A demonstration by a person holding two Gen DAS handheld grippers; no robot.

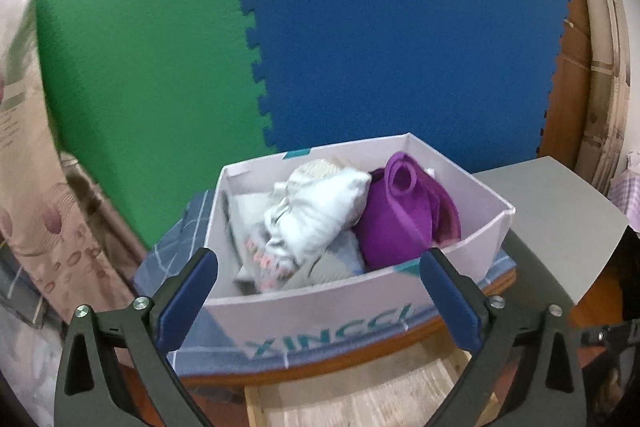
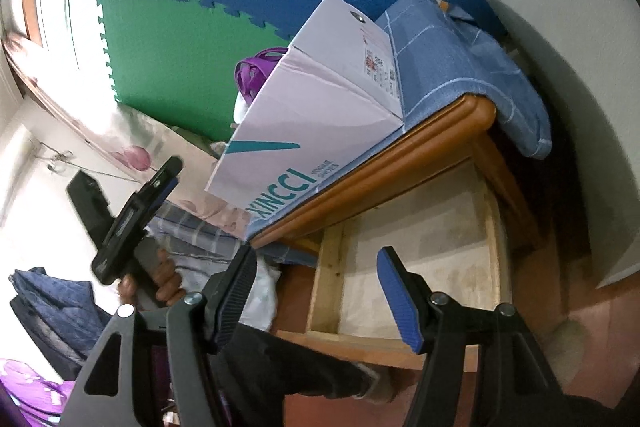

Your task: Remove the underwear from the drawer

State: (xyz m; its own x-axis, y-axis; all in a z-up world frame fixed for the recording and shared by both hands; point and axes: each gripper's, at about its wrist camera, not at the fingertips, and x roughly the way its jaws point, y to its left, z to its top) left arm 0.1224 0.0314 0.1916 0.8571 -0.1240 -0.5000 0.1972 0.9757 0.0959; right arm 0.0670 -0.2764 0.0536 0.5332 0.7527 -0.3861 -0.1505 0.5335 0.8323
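A white "XINCCI" shoe box [image 1: 320, 303] stands on a wooden nightstand covered with blue checked cloth. It holds a purple garment [image 1: 400, 219], a pale grey-white bundle of underwear [image 1: 316, 211] and other folded pieces. My left gripper [image 1: 320, 267] is open and empty, its blue pads in front of the box's near wall. In the right wrist view the box [image 2: 320, 107] sits above an open wooden drawer [image 2: 420, 251] whose visible floor is bare. My right gripper [image 2: 320, 287] is open and empty over the drawer's front. The left gripper [image 2: 164, 179] shows at left, held by a hand.
Green and blue foam mats [image 1: 360, 27] cover the wall behind. A grey board [image 1: 552, 223] stands to the right of the nightstand. A floral curtain [image 1: 44, 195] hangs at left. Blue clothing [image 2: 48, 303] and a purple cloth [image 2: 28, 391] lie at lower left.
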